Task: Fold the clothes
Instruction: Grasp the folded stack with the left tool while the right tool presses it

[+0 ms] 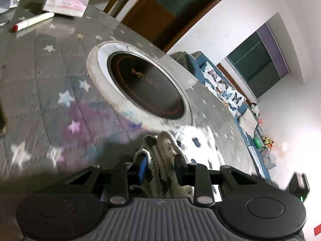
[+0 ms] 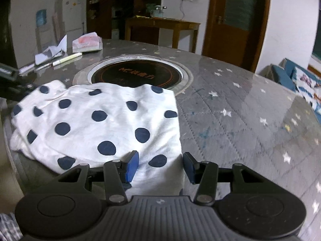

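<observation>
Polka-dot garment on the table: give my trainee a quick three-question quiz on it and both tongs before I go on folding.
1. True or false: the left tongs are closed on a bunched part of the polka-dot garment.
2. What does the garment's far edge overlap? A) the round cooktop set in the table; B) the tissue pack; C) the marker pen.
3. Fill in: the right tongs stand ___ astride the garment's near corner, and the pads do not pinch the cloth.

Key: 1 true; 2 A; 3 open.
</observation>
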